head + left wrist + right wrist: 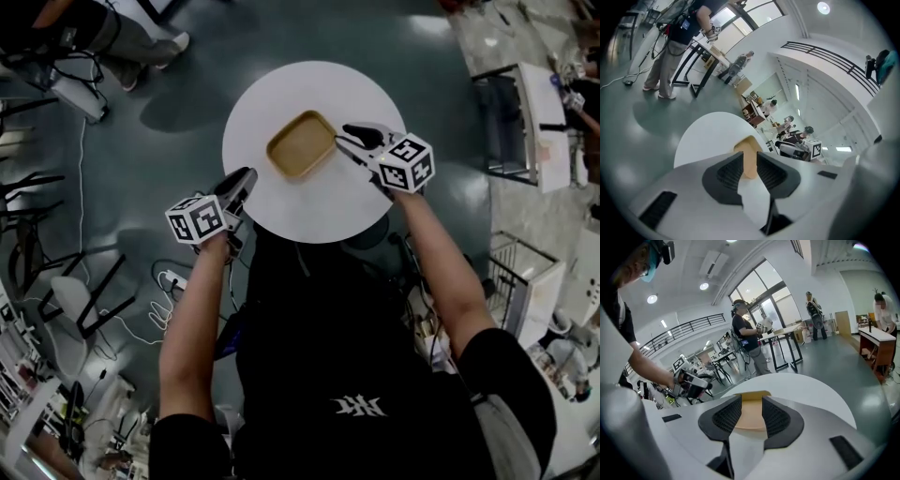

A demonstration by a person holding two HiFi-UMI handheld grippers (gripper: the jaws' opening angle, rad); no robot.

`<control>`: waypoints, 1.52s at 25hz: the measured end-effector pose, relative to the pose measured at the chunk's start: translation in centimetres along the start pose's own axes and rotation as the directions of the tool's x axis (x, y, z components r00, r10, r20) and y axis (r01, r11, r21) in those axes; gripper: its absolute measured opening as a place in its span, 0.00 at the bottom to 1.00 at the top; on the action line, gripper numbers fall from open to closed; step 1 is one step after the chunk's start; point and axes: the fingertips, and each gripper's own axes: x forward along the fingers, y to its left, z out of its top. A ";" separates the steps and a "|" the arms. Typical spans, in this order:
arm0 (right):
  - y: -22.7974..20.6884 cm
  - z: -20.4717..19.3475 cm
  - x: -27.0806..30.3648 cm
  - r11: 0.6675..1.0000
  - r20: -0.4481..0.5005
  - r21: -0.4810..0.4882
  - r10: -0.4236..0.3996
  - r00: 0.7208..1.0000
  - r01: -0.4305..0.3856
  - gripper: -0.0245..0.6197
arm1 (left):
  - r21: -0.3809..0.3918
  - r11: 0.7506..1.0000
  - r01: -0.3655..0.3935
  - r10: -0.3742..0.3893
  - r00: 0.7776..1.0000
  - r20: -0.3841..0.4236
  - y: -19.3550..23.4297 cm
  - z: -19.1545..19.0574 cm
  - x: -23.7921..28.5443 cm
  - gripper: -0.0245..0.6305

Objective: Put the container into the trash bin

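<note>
A tan, shallow square container (302, 144) lies on the round white table (356, 202), a little behind its middle. My right gripper (345, 136) hovers at the container's right rim, jaws apart and empty; in the right gripper view the container (751, 417) shows through the gap of the gripper (752, 401). My left gripper (246, 176) is over the table's front left edge, short of the container, jaws parted with nothing between them. In the left gripper view the container (749, 161) sits beyond the gripper (750, 157), and the right gripper (799, 149) shows across the table.
Dark grey floor surrounds the table. Black chair frames (56, 281) and a power strip with cables (169, 279) lie at the left. A white desk (539, 112) and a wire rack (525, 272) stand at the right. People stand at tables (787, 341) further off.
</note>
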 end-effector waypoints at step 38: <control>-4.6 -5.5 6.8 0.988 -0.261 -0.067 -0.153 0.953 0.140 0.26 | -0.137 0.978 -0.159 0.142 0.981 -0.130 3.3 -5.1 8.0 0.26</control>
